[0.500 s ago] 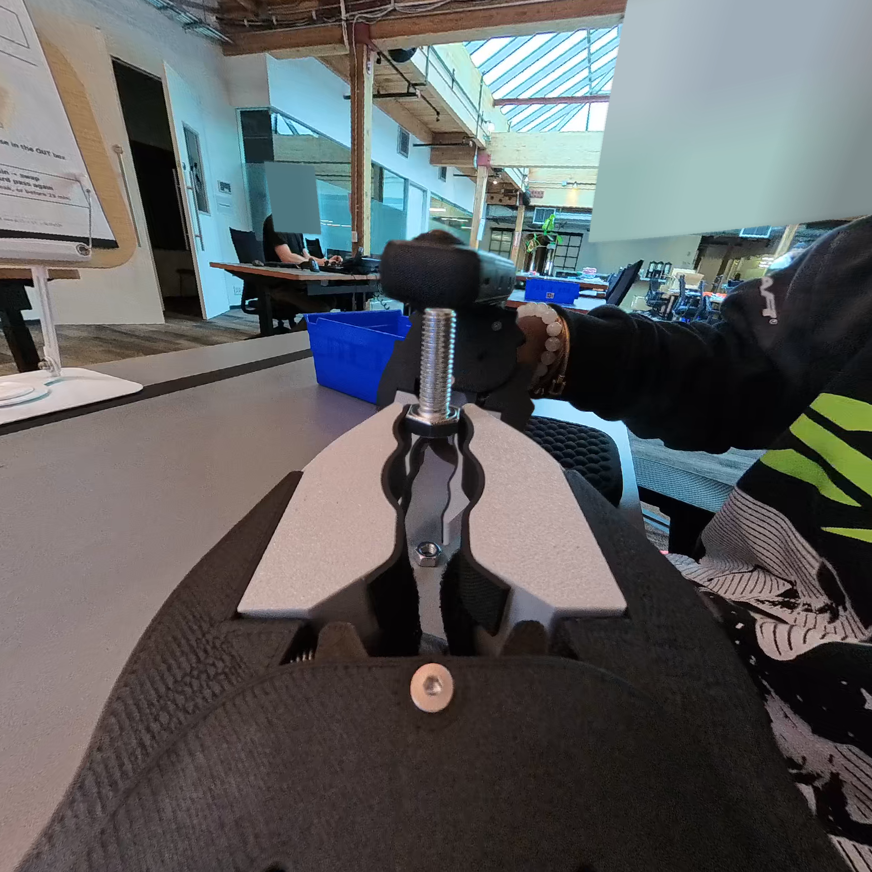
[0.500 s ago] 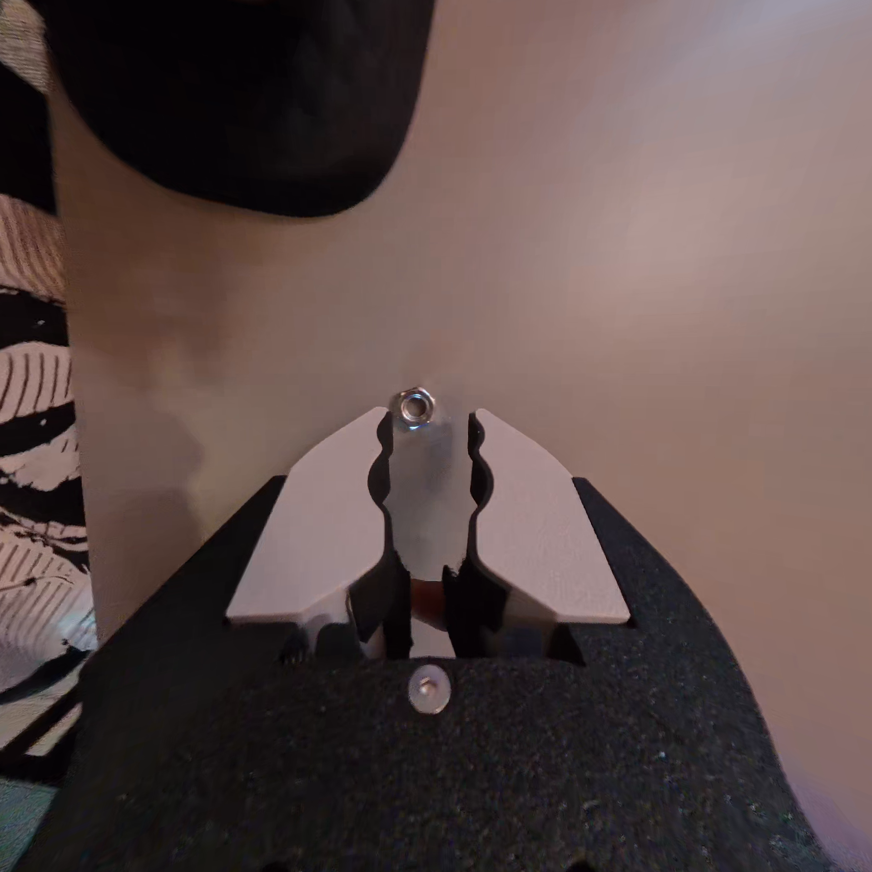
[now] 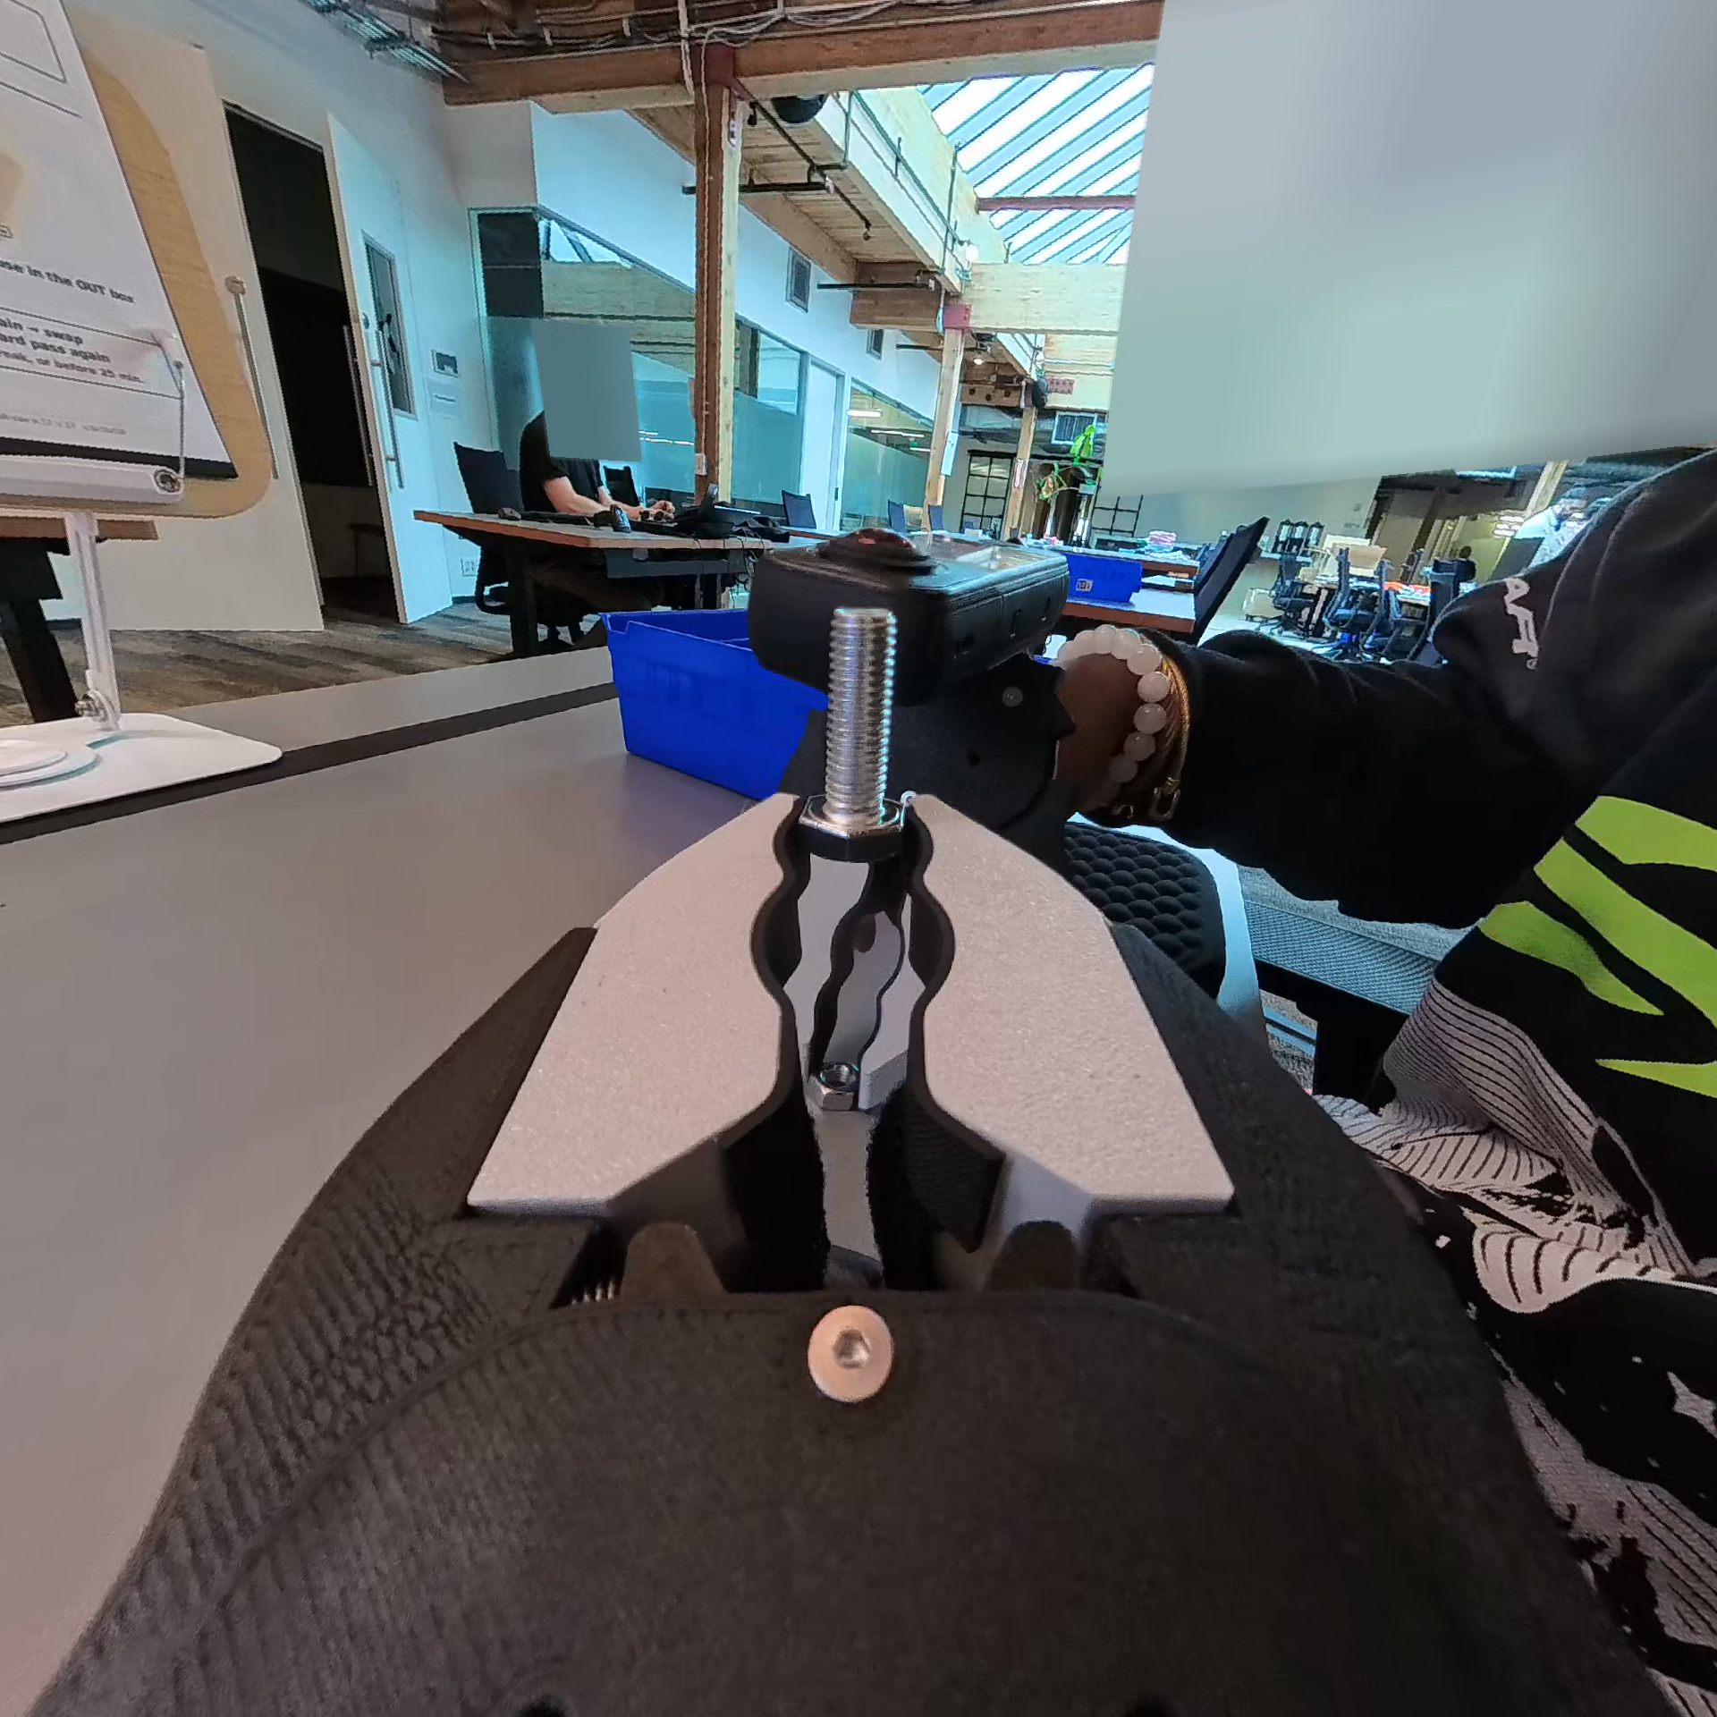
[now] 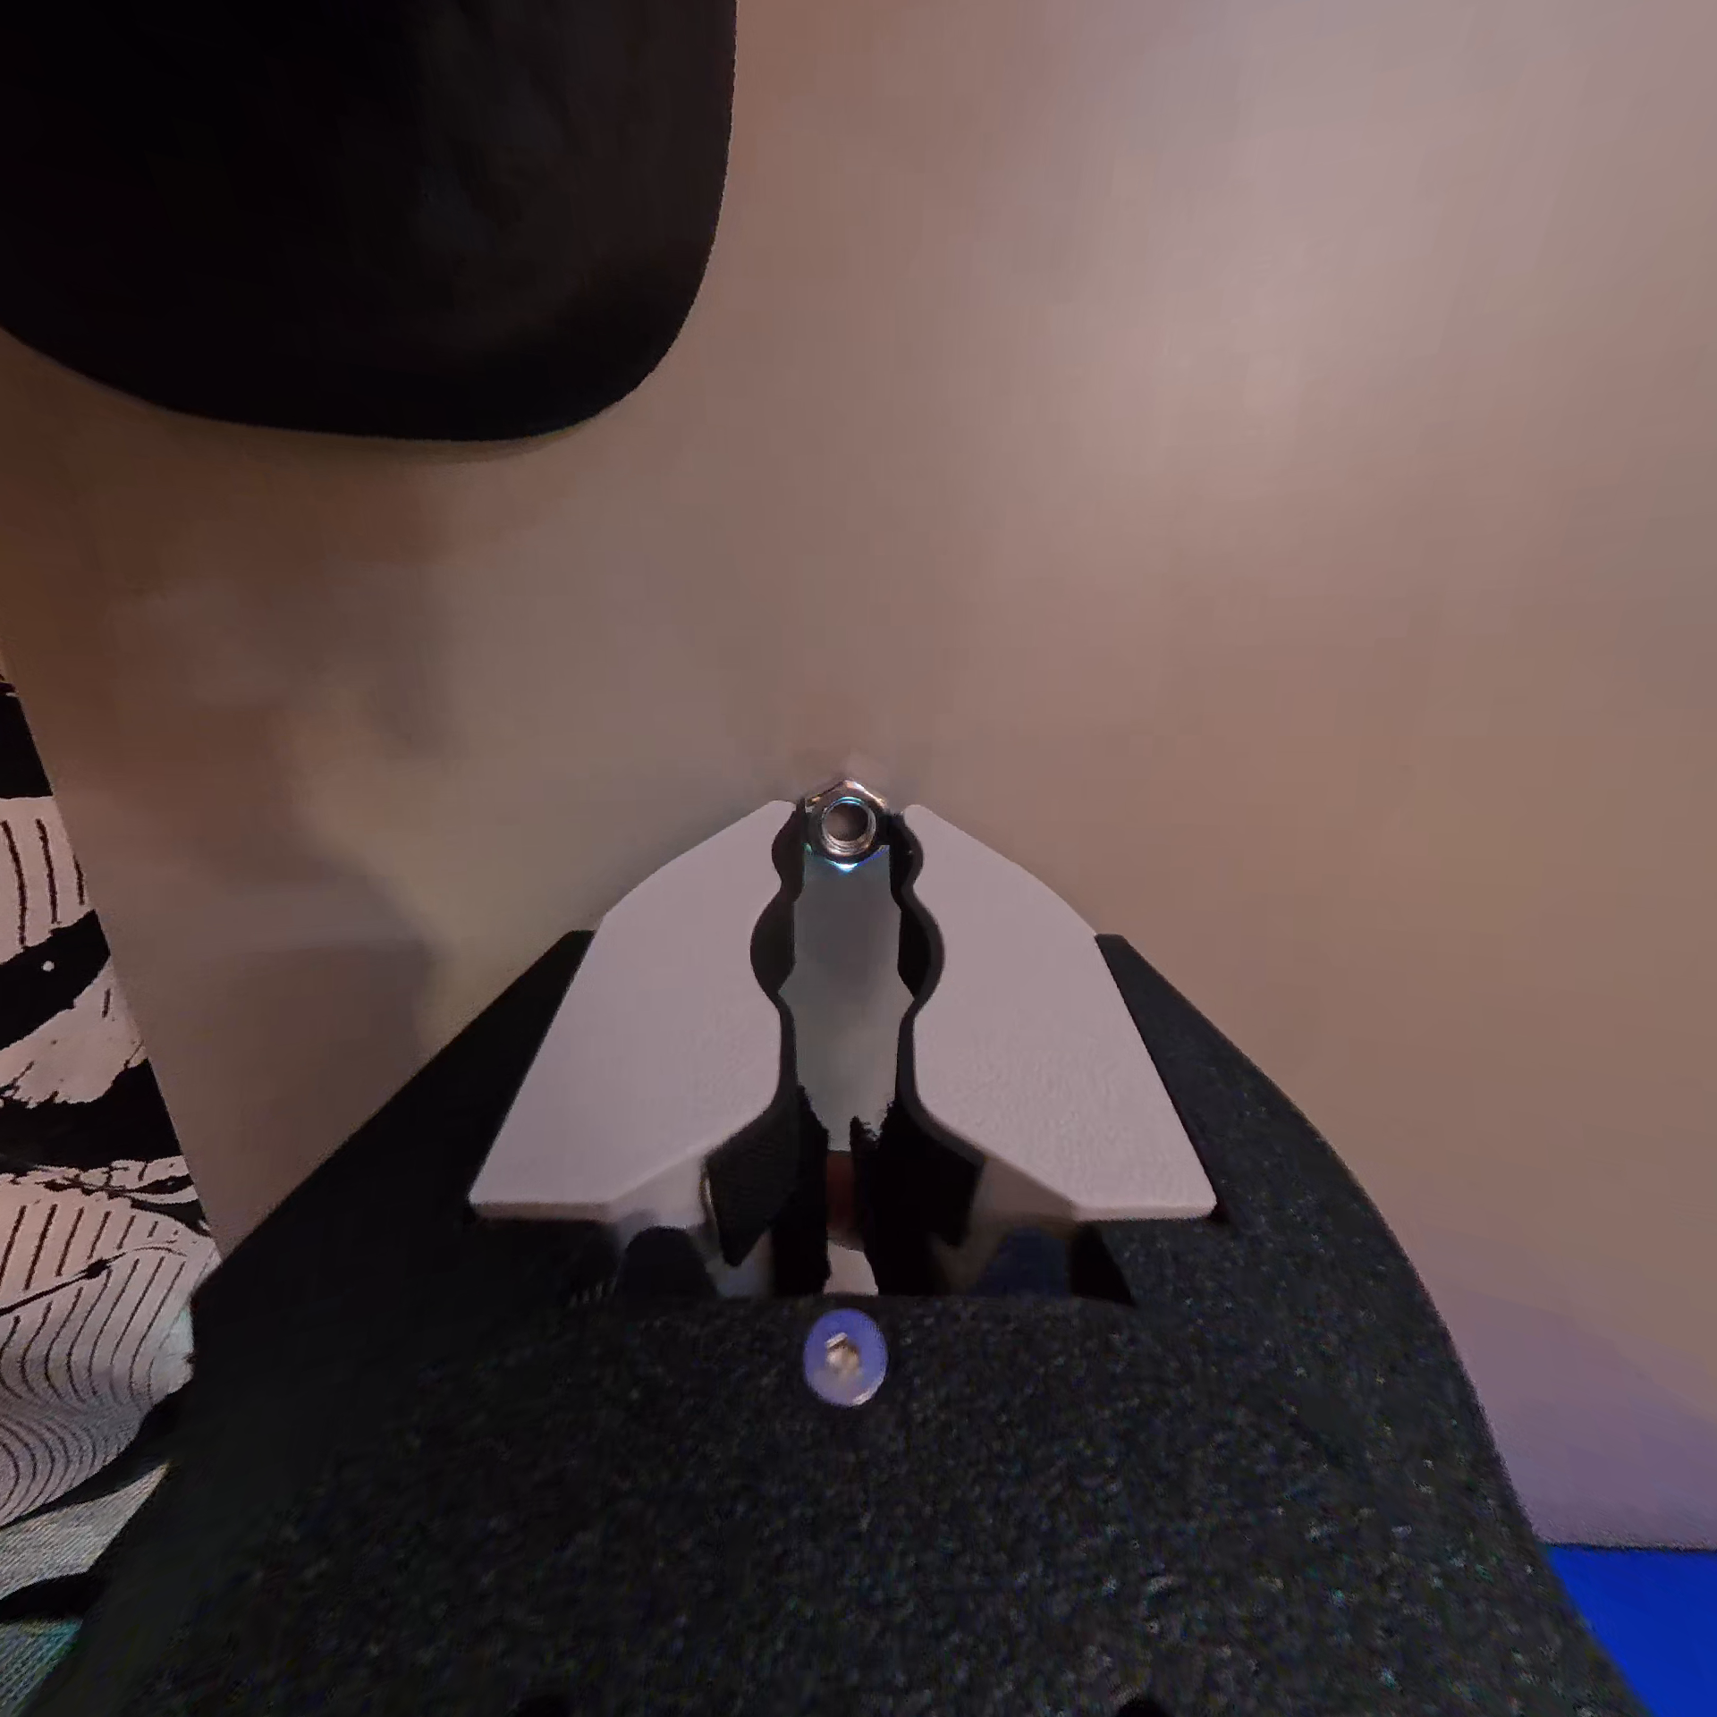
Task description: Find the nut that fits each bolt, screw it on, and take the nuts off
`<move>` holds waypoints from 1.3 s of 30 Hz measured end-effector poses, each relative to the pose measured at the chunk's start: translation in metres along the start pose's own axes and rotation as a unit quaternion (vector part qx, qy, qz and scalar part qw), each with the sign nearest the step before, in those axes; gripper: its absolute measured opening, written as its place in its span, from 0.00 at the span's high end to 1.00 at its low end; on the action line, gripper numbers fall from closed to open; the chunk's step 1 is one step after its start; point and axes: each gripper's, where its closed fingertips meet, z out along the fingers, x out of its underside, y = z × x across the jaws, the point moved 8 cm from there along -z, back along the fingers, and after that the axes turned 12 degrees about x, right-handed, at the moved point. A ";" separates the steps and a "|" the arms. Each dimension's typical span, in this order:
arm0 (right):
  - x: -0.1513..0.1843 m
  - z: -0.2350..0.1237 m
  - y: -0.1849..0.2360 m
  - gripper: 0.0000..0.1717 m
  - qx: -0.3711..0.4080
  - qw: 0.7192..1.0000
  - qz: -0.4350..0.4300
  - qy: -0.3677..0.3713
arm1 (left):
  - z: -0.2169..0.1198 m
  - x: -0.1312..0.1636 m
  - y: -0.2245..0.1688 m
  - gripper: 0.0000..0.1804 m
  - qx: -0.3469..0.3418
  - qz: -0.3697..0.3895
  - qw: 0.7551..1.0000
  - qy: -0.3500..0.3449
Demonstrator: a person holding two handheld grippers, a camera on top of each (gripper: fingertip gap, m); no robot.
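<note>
A: Where does everything stand?

B: The left hand-held gripper (image 3: 857, 822) is closed on the hex head of a silver bolt (image 3: 860, 715). The bolt stands upright above the grey bench (image 3: 279, 929), its long axis vertical and its threaded end pointing straight up. The right hand-held gripper (image 4: 847, 822) has its fingertips clamped on a small silver nut (image 4: 844, 822), bore facing the camera, low over the bench.

A: What could go wrong?

B: The nut is pinched only at the very tips, so I judge it could twist or pop out on lifting. If its bore isn't lined up with the bolt's vertical axis, it may cross-thread. It may also simply be the wrong size.

A: Anything nearby?

B: A blue bin (image 3: 706, 706) sits behind the bolt, well clear, and another nut (image 3: 833, 1085) lies on the bench under the left fingers.
</note>
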 end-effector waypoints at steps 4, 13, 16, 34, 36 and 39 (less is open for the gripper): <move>0.001 -0.010 -0.001 0.90 -0.012 0.999 -0.010 -0.031 | 0.002 0.000 -0.001 0.90 0.012 0.002 1.000 0.007; -0.015 -0.145 -0.009 0.90 -0.067 0.952 -0.177 -0.241 | 0.026 0.002 -0.022 0.90 0.148 -0.017 0.988 0.038; -0.031 -0.169 0.000 0.90 -0.101 0.928 -0.248 -0.259 | 0.036 0.009 -0.029 0.90 0.190 -0.015 0.979 0.079; -0.061 -0.144 0.034 0.90 -0.159 0.857 -0.460 -0.168 | 0.042 0.019 -0.044 0.90 0.366 -0.065 0.917 0.142; -0.061 -0.143 0.036 0.90 -0.160 0.856 -0.461 -0.171 | 0.041 0.019 -0.043 0.90 0.365 -0.067 0.918 0.140; -0.061 -0.142 0.036 0.90 -0.157 0.856 -0.461 -0.176 | 0.041 0.019 -0.043 0.90 0.365 -0.067 0.919 0.136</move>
